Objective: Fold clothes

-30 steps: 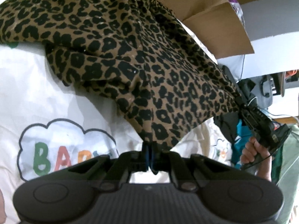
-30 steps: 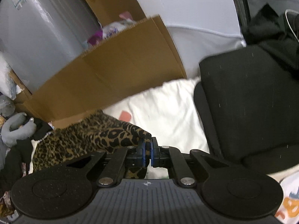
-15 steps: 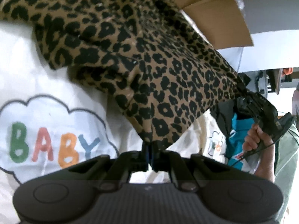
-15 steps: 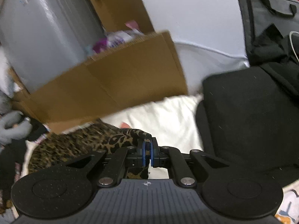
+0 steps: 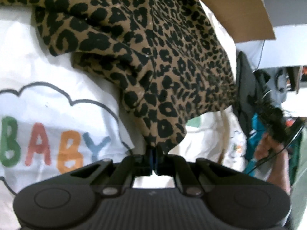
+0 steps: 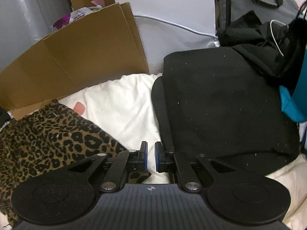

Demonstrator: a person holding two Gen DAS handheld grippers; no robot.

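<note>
On white bedding (image 6: 124, 103) | left tool (image 5: 153, 158) grips leopard garment (image 5: 153, 57); right tool (image 6: 151, 156) open

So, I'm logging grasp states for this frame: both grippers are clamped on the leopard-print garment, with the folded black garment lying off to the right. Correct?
Not quite. Only the left gripper is clamped on the leopard-print garment. The right wrist view shows the right gripper open, white bedding visible between its blue pads and nothing held. The folded black garment does lie to the right.

The right gripper (image 6: 151, 157) has parted its jaws, dropping the leopard-print garment (image 6: 55, 136) onto the bedding.
</note>
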